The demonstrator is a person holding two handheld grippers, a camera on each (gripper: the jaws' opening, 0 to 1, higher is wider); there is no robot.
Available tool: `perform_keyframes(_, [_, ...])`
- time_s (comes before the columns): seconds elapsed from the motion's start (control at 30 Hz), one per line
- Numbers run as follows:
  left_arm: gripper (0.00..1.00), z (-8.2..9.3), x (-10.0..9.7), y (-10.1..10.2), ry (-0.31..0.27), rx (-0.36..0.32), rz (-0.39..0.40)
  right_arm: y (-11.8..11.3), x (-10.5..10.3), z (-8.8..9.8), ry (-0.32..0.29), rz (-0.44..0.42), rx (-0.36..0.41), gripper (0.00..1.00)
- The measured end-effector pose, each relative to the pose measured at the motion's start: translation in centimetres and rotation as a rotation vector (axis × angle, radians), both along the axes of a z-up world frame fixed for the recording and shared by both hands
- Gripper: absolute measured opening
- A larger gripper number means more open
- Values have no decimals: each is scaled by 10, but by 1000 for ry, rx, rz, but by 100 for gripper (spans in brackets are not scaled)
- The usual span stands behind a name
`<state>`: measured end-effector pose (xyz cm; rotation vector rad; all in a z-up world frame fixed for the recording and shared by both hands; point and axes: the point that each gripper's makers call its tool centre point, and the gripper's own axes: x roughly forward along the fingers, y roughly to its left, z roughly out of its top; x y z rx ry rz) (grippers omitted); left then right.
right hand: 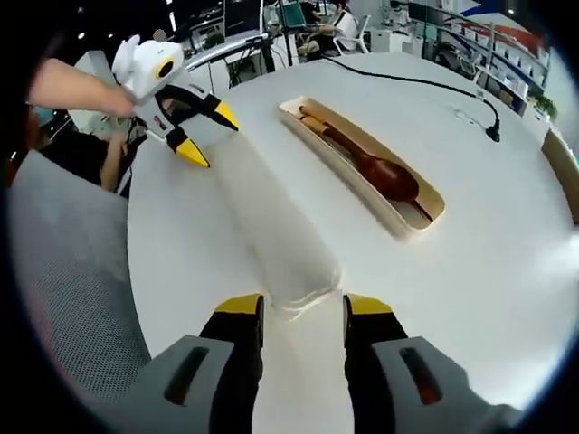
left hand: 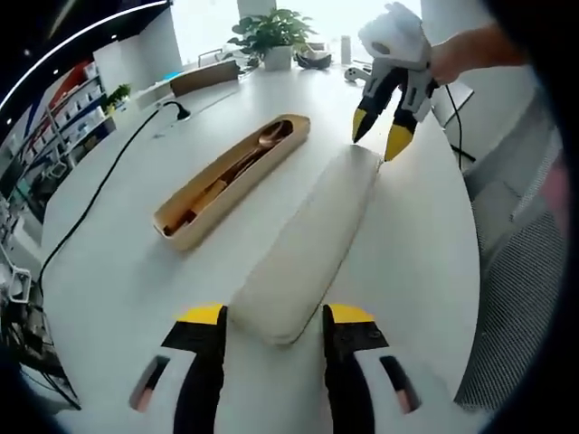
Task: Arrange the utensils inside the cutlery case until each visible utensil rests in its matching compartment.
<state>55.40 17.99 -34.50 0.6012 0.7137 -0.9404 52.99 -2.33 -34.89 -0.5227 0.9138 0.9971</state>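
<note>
My left gripper [left hand: 274, 316] has its yellow-tipped jaws spread apart on either side of one end of the cream case lid [left hand: 308, 240], not pressing it as far as I can see. In the right gripper view the same left gripper [right hand: 206, 134] sits at the far end of the lid, a person's hand [right hand: 77, 86] behind it.

My right gripper [right hand: 303, 306] is likewise spread, its jaws flanking the near end of the case lid [right hand: 271, 221] with gaps on both sides. From the left gripper view I see the right gripper [left hand: 380, 128] hovering over the lid's far end, tips apart.

The lid lies flat on the white round table [left hand: 118, 271], just beside the open cutlery case [left hand: 231, 179] and roughly parallel to it. In the case [right hand: 362, 163] a dark wooden spoon [right hand: 375, 167] lies lengthwise, with chopsticks [right hand: 317, 122] alongside it; I cannot tell how the compartments divide.

A black cable [right hand: 416, 83] runs across the table beyond the case. A potted plant [left hand: 271, 34] stands at the table's far edge.
</note>
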Motion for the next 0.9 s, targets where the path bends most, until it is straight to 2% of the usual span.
perform_keyframes(0.13, [54,5,-2,0,22,-31,0,0,0,3,-53,61,-41,43])
perform_keyframes(0.23, [61,10,-3,-6,48,-95,-7,3,2,5,-71,87,-50,45])
perform_keyframes(0.3, [61,15,-4,-15,31,-124,-70,5,2,7,-82,115,-62,47])
perform_keyframes(0.37, [64,15,-6,-15,39,-102,-91,6,3,8,-88,147,-79,48])
perform_keyframes(0.47, [68,19,-4,-19,44,-109,-104,7,5,11,-97,173,-87,48])
perform_keyframes(0.53, [68,15,-2,-17,56,-95,-110,8,7,11,-95,182,-88,48])
perform_keyframes(0.6, [66,11,-1,-15,57,-64,-121,9,9,10,-91,200,-98,47])
perform_keyframes(0.67, [57,6,-2,-11,78,-22,-123,10,11,8,-85,207,-103,47])
perform_keyframes(0.7, [55,3,-1,-9,70,-1,-144,11,12,7,-79,210,-104,47])
perform_keyframes(0.77, [58,0,-2,-10,72,7,-160,14,14,5,-66,214,-100,46])
perform_keyframes(0.9, [56,-4,2,-7,76,32,-174,19,13,0,-43,241,-114,44])
